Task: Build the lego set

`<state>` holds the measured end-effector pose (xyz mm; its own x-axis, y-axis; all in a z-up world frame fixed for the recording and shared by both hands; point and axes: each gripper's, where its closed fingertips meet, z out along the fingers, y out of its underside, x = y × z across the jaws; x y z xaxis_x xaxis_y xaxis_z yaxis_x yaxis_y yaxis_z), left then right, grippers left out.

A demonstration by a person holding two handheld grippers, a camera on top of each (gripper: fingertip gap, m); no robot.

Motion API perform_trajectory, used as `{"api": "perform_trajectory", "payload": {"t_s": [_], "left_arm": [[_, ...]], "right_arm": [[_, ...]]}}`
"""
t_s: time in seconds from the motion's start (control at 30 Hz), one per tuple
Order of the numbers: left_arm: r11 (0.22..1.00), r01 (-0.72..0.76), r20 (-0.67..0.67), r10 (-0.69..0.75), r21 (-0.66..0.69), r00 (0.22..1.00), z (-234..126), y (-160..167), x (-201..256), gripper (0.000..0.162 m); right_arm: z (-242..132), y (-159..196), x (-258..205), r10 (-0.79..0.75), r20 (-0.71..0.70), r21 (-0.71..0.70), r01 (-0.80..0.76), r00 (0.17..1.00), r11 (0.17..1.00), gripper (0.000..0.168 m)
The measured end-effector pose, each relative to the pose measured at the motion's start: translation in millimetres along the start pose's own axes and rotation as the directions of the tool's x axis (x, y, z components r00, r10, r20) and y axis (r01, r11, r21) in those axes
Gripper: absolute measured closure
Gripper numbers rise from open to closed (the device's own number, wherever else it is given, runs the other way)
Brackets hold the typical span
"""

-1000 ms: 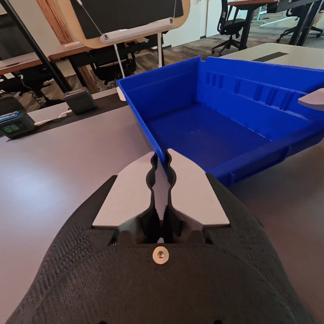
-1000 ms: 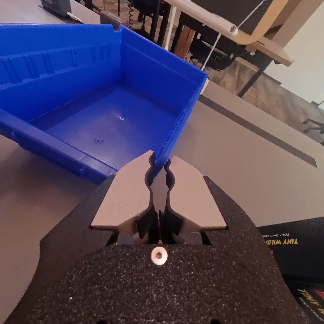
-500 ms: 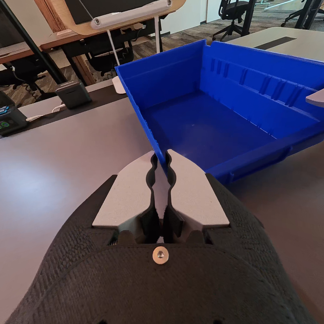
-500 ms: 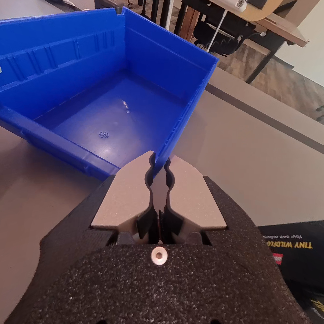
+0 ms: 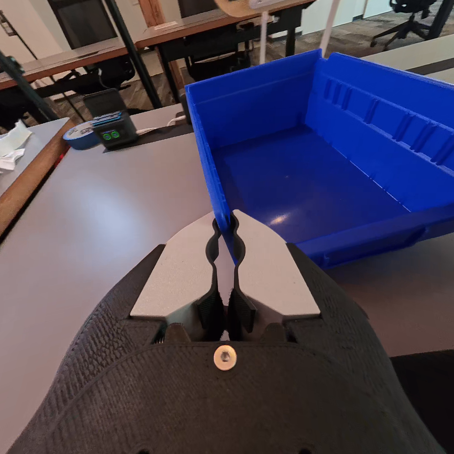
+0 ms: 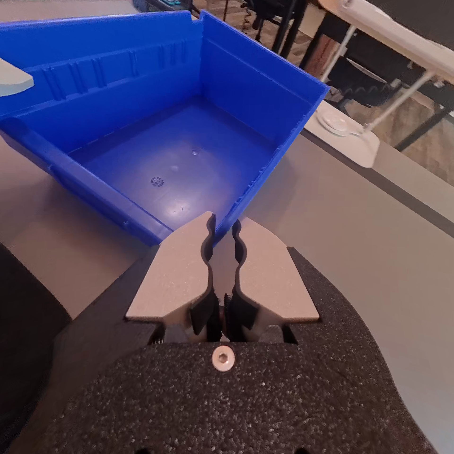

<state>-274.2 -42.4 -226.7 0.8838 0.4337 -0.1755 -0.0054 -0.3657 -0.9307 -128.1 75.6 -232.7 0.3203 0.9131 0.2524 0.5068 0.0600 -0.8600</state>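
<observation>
Bin (image 5: pixel 319 172) pinched at both near corners: left gripper (image 5: pixel 224 218) clamps its left wall; right gripper (image 6: pixel 223 222) straddles the right wall, slightly parted.
Advise level, even handling. Lego pieces unseen; bin empty. Tape (image 5: pixel 79 136) and charger (image 5: pixel 114 134) at 11 o'clock, clear of the path.

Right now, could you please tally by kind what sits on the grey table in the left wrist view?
Blue bin: 1
Blue tape roll: 1
Black device with green lights: 1
Total: 3
</observation>
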Motion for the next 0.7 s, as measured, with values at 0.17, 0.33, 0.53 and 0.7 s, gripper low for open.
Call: {"api": "perform_trajectory", "payload": {"t_s": [0.17, 0.33, 0.53, 0.7], "left_arm": [[0.999, 0.037, 0.072, -0.036, -0.012, 0.997, -7.9, 14.5, -54.7, 0.156], [0.998, 0.059, 0.132, -0.057, -0.008, 0.990, -15.8, 24.7, -98.6, 0.156], [0.996, 0.087, 0.170, -0.084, -0.008, 0.982, -24.1, 32.7, -122.6, 0.156], [0.996, 0.092, 0.225, -0.090, 0.004, 0.970, -40.0, 39.9, -118.9, 0.156]], "right_arm": [[24.9, -23.2, -46.3, -0.070, 0.072, 0.016, 0.070, 0.995, 0.997, 0.153], [42.7, -42.8, -82.1, -0.122, 0.115, 0.038, 0.119, 0.986, 0.992, 0.152], [52.5, -53.8, -101.5, -0.149, 0.147, 0.060, 0.141, 0.978, 0.988, 0.151], [59.4, -57.1, -100.0, -0.161, 0.175, 0.076, 0.149, 0.971, 0.986, 0.153]]}}
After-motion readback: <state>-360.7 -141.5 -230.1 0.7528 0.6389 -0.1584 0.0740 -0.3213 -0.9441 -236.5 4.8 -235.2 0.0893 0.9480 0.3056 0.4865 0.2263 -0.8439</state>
